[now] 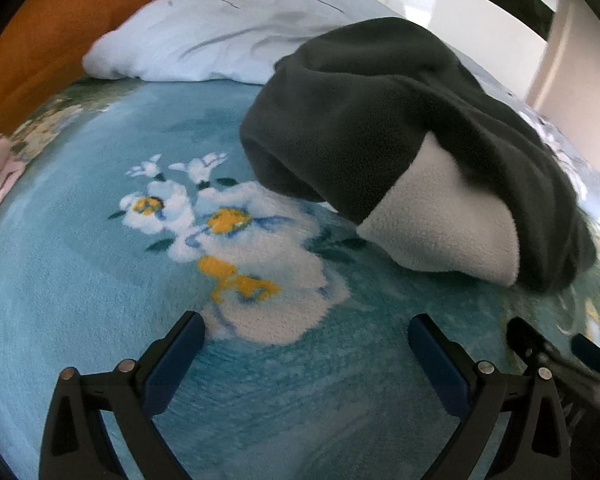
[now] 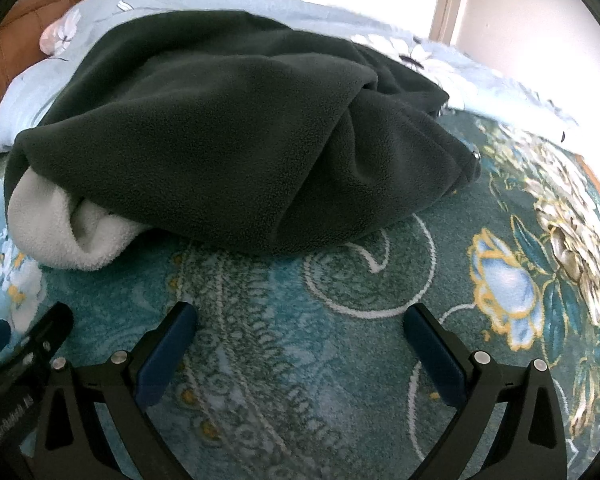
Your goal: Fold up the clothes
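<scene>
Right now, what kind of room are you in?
Probably a bedroom. A dark fleece garment lies bunched on a flowery teal blanket spread like a bed cover, with a pale blue pillow behind it and what looks like a brown headboard.

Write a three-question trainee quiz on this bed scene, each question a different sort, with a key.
1. True or false: the left gripper is shut on the dark fleece.
2. Multiple choice: the pale lining of the fleece shows at its A) left end in the right wrist view, B) right end in that view, C) nowhere.
3. Fill in: the fleece lies bunched on a teal ______ with a flower pattern.

Key: 1 false, both it and the right gripper are open and empty; 2 A; 3 blanket.
</scene>
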`<state>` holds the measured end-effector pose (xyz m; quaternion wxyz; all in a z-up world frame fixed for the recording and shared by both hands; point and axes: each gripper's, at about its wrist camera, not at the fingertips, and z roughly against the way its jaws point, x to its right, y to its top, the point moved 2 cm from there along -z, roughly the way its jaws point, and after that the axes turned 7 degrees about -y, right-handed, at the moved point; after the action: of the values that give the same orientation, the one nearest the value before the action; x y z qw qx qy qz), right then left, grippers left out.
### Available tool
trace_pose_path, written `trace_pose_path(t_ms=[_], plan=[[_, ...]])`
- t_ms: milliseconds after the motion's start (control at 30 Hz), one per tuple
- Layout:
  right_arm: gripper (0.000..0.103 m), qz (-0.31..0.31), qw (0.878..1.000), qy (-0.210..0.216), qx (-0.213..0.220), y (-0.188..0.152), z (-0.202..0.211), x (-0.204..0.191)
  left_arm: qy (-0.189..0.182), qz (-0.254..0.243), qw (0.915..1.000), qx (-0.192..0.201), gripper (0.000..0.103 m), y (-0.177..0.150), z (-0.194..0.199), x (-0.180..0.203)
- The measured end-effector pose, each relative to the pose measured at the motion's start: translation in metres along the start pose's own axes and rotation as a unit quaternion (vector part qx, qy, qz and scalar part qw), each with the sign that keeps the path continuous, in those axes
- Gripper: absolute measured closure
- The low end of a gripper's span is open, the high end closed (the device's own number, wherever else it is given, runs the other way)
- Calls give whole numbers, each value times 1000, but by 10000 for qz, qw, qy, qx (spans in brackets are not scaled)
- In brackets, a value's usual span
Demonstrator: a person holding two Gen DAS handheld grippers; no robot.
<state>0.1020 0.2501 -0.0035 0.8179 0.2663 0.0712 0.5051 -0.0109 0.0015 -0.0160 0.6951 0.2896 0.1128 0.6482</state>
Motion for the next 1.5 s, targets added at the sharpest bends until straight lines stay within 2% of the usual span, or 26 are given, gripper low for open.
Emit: trace_pose_path(t_ms=[100, 233, 333, 433, 500, 600, 667, 700, 767, 800, 867, 900, 933, 967, 1067, 1167, 1233, 1300, 1400, 1500], plan=[[0, -22, 9996, 191, -195, 9, 12, 0, 257, 218, 9992, 221, 0, 9, 17, -27], [0, 830, 9946, -9, 616, 25, 51, -31, 599, 507, 9956, 516, 0, 21, 41, -62], [0, 1800, 9777, 286, 1041, 32, 71, -84, 854, 723, 9910, 736, 0, 29, 58, -89], [0, 2781, 9511, 297, 1314, 28, 72, -135, 711, 948, 9898, 786, 0, 22, 66, -102], [0, 3250, 9335, -39, 1512, 26, 61, -158, 752, 1022, 9887, 798, 0, 20, 74, -106], [0, 3657, 9109, -627, 1807, 33, 43, -179, 964, 1142, 9869, 606, 0, 27, 73, -108], [2, 3699, 9024, -894, 2021, 43, 37, -183, 813, 1357, 9857, 582, 0, 24, 72, -112], [6, 3645, 9019, -994, 2093, 49, 37, -185, 692, 1493, 9848, 560, 0, 21, 70, -115], [27, 3329, 9103, -1134, 2185, 75, 43, -177, 435, 1774, 9816, 564, 0, 14, 64, -120], [29, 3209, 9148, -1172, 2156, 84, 42, -176, 363, 1889, 9796, 581, 0, 11, 62, -121], [39, 3128, 9202, -1219, 2014, 96, 36, -177, 326, 2032, 9772, 518, 0, 11, 67, -120], [40, 3087, 9228, -1242, 1943, 102, 33, -178, 340, 2029, 9770, 553, 0, 10, 73, -118], [43, 3196, 9233, -1237, 1733, 104, 25, -181, 389, 1923, 9787, 606, 0, 9, 79, -113], [56, 3385, 9218, -1216, 1445, 103, 14, -186, 455, 1777, 9811, 622, 0, 9, 84, -106], [72, 3406, 9240, -1147, 1305, 111, 14, -188, 473, 1114, 9896, 776, 0, 6, 98, -83], [80, 3121, 9327, -1014, 1495, 129, 43, -173, 209, 662, 9928, 973, 0, 0, 115, -64], [81, 2988, 9336, -980, 1720, 143, 66, -160, -63, 637, 9927, 1019, 0, -6, 127, -54], [82, 2861, 9309, -947, 2064, 158, 97, -142, -217, 816, 9901, 1119, 0, -13, 137, -53], [83, 2704, 9257, -960, 2465, 170, 141, -106, -501, 1204, 9804, 1480, 0, -27, 160, -54], [84, 2481, 9230, -867, 2811, 174, 190, -72, -733, 1441, 9729, 1653, 0, -32, 184, -53]])
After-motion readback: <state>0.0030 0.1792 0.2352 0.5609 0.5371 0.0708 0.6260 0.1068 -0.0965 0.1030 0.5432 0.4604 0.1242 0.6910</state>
